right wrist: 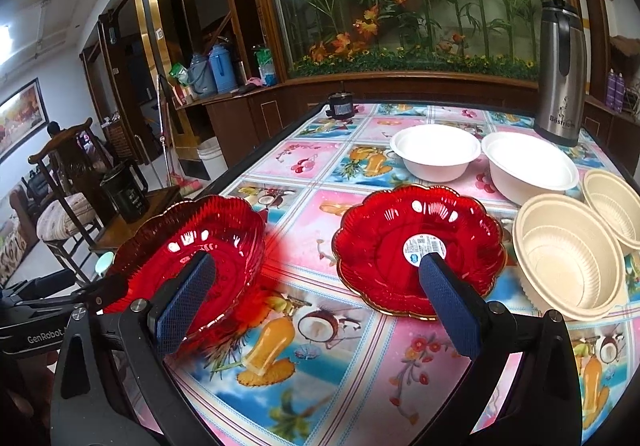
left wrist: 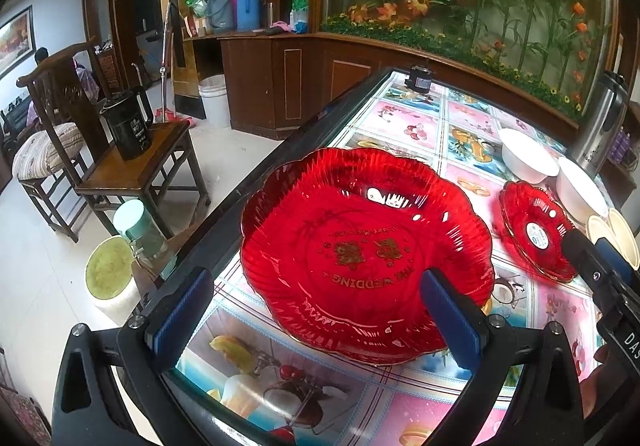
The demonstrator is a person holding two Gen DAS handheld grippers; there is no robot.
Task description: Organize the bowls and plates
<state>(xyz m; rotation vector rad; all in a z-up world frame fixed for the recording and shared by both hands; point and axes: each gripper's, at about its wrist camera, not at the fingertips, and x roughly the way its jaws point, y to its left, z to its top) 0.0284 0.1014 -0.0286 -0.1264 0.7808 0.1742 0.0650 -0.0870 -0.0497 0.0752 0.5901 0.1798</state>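
A large red scalloped plate (left wrist: 368,250) with gold lettering lies near the table's left edge. My left gripper (left wrist: 316,322) is open just short of it, its right finger (left wrist: 452,318) over the near rim. A smaller red plate (right wrist: 420,246) with a round sticker sits to the right. My right gripper (right wrist: 316,302) hangs open above the table between the two plates and holds nothing. Two white bowls (right wrist: 436,151) (right wrist: 528,165) stand behind the small plate. Two beige ribbed bowls (right wrist: 568,254) (right wrist: 616,205) stand at the right edge.
A steel thermos (right wrist: 562,73) stands at the table's far right corner and a small black object (right wrist: 340,105) at the far edge. Off the table's left edge are a wooden stool with a black kettle (left wrist: 128,129), a chair and a bucket (left wrist: 214,97).
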